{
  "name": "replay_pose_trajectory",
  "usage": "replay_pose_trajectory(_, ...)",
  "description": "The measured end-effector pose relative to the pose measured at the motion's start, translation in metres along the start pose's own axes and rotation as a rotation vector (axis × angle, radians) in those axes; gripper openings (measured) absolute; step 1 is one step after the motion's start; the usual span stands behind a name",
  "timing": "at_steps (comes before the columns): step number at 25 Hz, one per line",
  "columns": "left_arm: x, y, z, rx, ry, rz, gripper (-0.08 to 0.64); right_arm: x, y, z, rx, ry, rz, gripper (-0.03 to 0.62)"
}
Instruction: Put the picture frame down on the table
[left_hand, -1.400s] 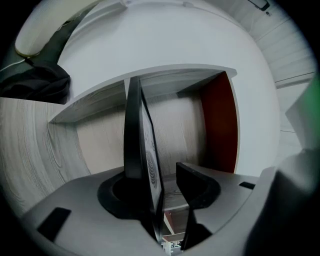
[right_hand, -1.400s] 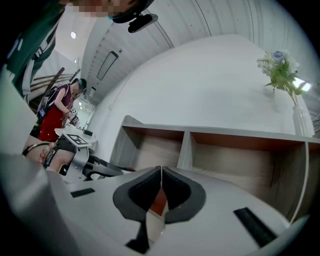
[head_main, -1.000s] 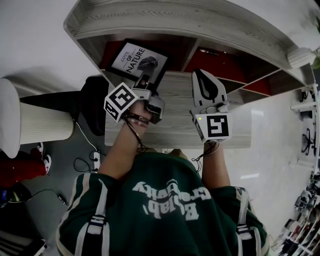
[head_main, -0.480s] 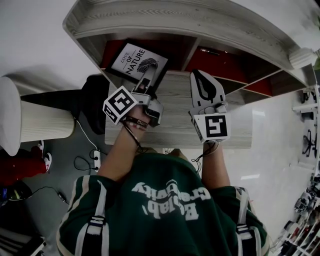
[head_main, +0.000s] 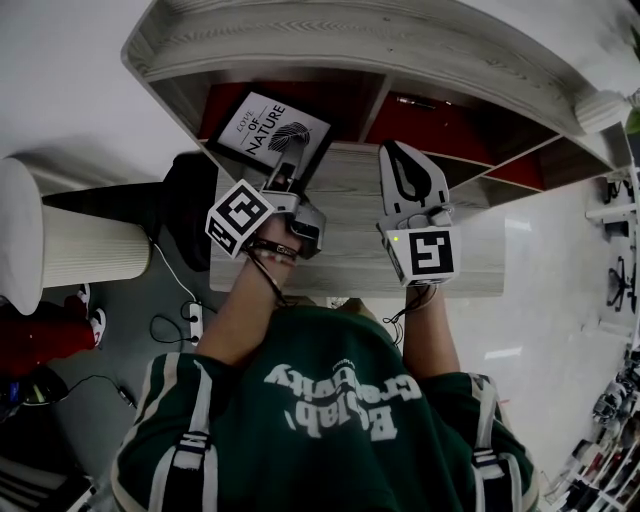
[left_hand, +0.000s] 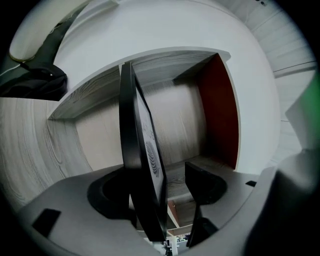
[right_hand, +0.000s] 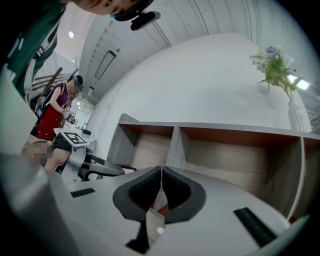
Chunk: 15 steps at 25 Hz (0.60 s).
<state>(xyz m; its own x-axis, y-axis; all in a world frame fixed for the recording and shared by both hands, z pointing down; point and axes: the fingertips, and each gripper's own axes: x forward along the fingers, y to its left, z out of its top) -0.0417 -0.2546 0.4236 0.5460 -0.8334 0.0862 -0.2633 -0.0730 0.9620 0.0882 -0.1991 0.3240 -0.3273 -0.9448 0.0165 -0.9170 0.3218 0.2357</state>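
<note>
**While the frame stands in the cubby: L jaws astride it, R gripper idle**

As we read it, the picture frame (head_main: 272, 128) is not yet on the table (head_main: 350, 258). It stands tilted in the left-hand cubby (head_main: 222, 100) of the shelf unit (head_main: 330, 40), print side facing out, above and behind the tabletop.

The L gripper (head_main: 288, 170) has its tips at the frame's lower edge. In the left gripper view the frame runs edge-on b/w the jaws. One finger (left_hand: 202, 182) stands clear of the glass, w/ bare wood showing in the gap. The other finger is hidden behind the frame's back. We therefore take the jaws as parted and straddling the frame, not clamped on it.

We judge this placement deliberate: a thin, flat object is best taken by its edge, w/ one pad on each face. Whether the frame rests on the cubby floor, we cannot tell.

The R gripper (head_main: 402, 155) has its jaws pressed together w/ nothing b/w them. It hangs over the table, pointing at the shelf. We take it as off duty, i.e. out of the L gripper's path.

Pose:
- **L forearm:** reaches forward and angles toward the cubby, w/ the marker cube turned up and to the left.
- **R forearm:** runs roughly straight ahead, w/ its cube facing the head camera.
- **Spacing:** the two grippers are near each other but apart.

Next, in our judgement, the L jaws must close firmly before any lift. Otherwise the frame may tip.
</note>
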Motion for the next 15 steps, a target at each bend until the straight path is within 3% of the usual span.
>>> replay_pose_trajectory(15,0.039,-0.011,-0.008,-0.019,0.051,-0.026,0.327,-0.002,-0.021,0.001,0.003,-0.027,-0.041,0.035)
